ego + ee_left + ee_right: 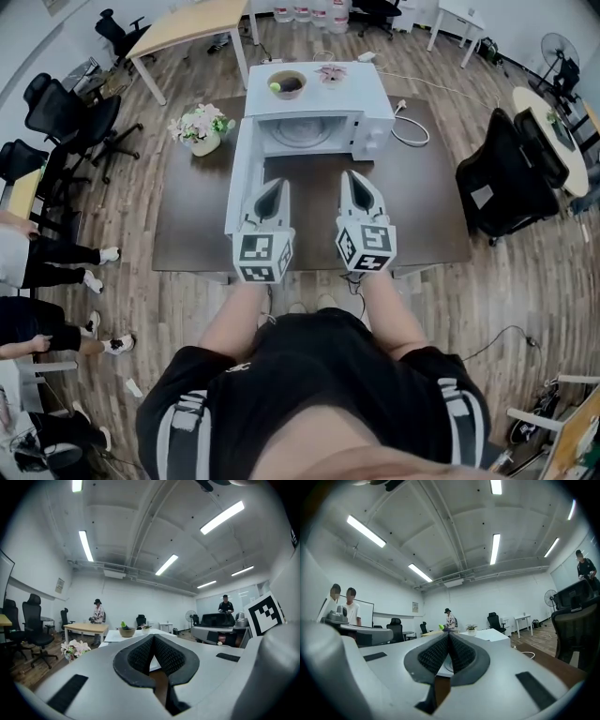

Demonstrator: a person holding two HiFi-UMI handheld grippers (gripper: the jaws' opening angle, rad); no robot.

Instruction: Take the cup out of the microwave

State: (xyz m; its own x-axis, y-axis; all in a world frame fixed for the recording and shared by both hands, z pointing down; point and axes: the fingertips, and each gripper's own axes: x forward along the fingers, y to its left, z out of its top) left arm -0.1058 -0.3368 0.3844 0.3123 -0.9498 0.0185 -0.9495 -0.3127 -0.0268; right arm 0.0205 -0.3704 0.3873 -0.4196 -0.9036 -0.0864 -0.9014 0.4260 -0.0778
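The cup cannot be made out inside the open microwave (317, 101); only a white turntable (300, 135) is seen there. Just before the opening, the left gripper (278, 186) and the right gripper (353, 176) are held side by side, both closed and empty.

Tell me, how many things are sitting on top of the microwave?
2: a bowl on the left side and a small potted plant on the right. Nothing up there looks hidden.
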